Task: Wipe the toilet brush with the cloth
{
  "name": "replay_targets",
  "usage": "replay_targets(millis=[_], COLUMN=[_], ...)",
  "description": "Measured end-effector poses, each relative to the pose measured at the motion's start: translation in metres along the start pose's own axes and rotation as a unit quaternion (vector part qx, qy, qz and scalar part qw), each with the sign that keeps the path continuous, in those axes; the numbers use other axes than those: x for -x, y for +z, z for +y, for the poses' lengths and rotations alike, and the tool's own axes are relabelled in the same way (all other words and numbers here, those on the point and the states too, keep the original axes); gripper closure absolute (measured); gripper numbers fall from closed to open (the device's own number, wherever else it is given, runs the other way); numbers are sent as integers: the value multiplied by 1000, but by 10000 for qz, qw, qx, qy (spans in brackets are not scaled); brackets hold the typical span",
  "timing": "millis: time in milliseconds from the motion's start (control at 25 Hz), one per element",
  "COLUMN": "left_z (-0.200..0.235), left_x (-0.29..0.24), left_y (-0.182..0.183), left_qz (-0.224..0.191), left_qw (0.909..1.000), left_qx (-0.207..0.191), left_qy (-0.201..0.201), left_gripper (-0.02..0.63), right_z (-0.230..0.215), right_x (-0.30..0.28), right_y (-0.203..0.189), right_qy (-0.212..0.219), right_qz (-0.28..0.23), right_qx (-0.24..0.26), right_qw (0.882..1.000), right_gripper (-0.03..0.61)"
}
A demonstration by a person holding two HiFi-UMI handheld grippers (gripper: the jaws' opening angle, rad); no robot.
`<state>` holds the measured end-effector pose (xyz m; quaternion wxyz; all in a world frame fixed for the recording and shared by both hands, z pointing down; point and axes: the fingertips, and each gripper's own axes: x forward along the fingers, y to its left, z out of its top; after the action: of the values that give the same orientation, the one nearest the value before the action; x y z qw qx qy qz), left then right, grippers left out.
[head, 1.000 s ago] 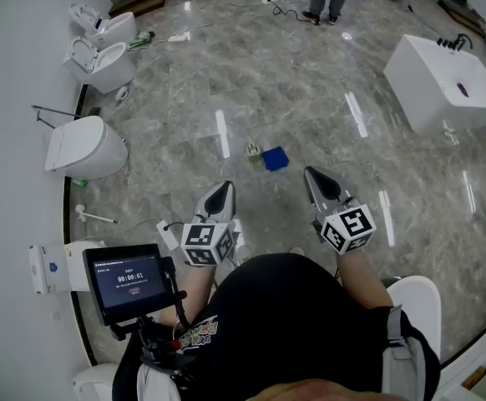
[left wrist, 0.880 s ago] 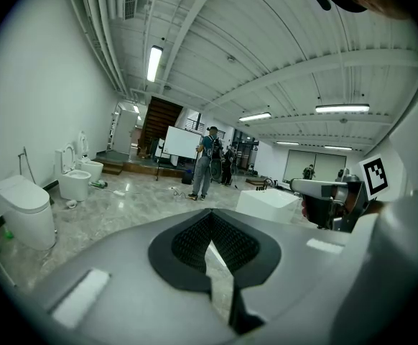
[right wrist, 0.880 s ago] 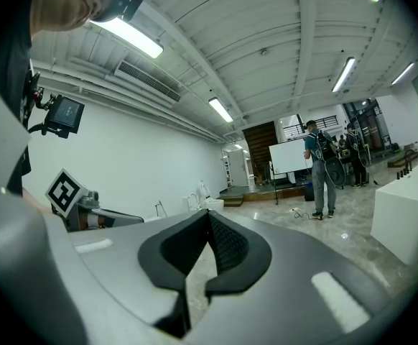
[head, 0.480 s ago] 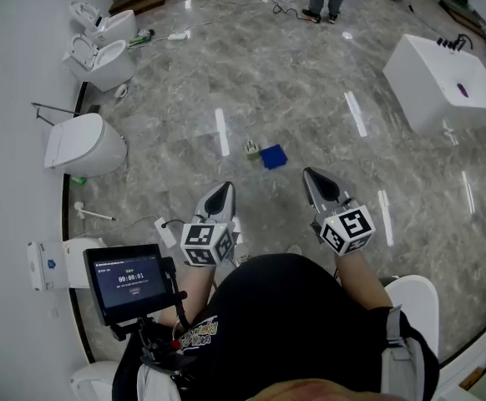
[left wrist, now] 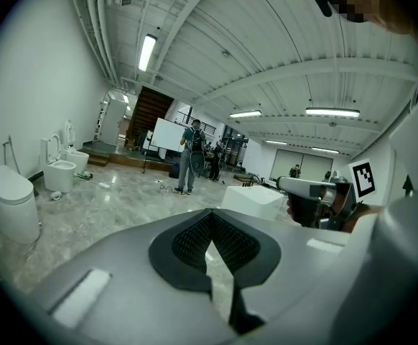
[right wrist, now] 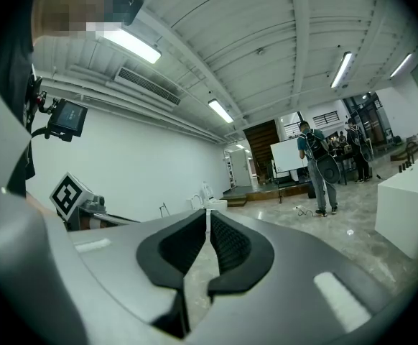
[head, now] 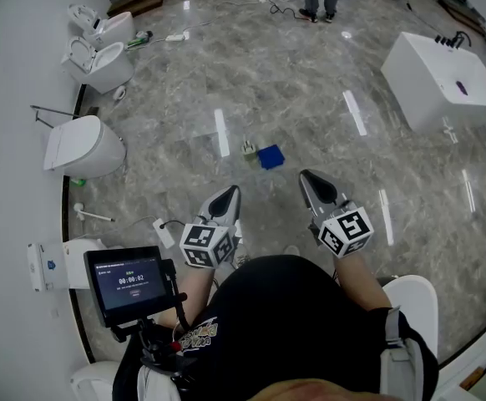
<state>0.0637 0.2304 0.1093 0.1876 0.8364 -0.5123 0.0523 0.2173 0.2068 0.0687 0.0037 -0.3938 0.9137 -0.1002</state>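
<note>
Floor [head: 310,82] holds blue cloth [head: 270,156], visible in head view alone

Glossy grey marble floor [head: 310,82]. A blue cloth [head: 270,156] lies mid-floor, a small pale object [head: 250,149] just beside it; a white toilet [head: 84,147] stands at left.

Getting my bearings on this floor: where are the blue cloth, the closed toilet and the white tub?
cloth [head: 270,156]: head view, middle of its top side.
toilet [head: 83,144]: head view, on the closed lid.
tub [head: 442,73]: head view, on its flat top.
</note>
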Motion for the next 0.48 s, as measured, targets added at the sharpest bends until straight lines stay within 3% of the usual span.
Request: replay_targets(millis=[480], left_z=[11], left_x=[2], left_y=[4], left_qz=[-37], left_qw=[9991], left_qx=[163], left_qy=[402], left_gripper=[601], right_z=[-12], right_x=[7], right_y=[9], right_qy=[-109], right_qz=[87], right_qx=[-116], right_qw=[9998], right_gripper=[555])
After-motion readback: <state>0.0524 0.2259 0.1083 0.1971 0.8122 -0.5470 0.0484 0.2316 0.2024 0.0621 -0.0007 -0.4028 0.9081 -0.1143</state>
